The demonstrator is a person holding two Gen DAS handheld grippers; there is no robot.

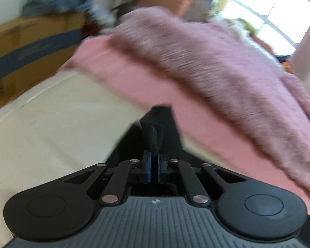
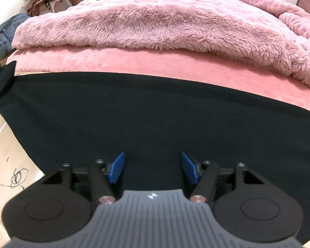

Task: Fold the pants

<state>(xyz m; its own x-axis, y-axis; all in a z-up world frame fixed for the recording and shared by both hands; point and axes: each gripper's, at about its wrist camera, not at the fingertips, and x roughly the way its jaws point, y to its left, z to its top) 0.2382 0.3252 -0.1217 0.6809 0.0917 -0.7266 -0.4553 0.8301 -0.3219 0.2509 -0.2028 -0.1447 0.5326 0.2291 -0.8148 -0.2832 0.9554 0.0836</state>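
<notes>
The black pants (image 2: 150, 111) lie spread flat across the near edge of a bed with a pink sheet (image 2: 134, 62). My right gripper (image 2: 153, 169) is open, its blue pads (image 2: 117, 169) apart just above the black cloth, holding nothing. My left gripper (image 1: 154, 165) is shut on an edge of the black pants (image 1: 155, 136), which stands up pinched between the blue pads. That view is blurred by motion. The lifted corner of the pants shows at the far left of the right wrist view (image 2: 6, 76).
A fluffy pink blanket (image 2: 155, 18) is heaped on the bed behind the pants. The cream bed side (image 1: 51, 119) drops away at left. A cardboard box (image 1: 31, 47) and grey clothes (image 2: 0, 37) are beside the bed. A bright window (image 1: 268, 10) is at the back.
</notes>
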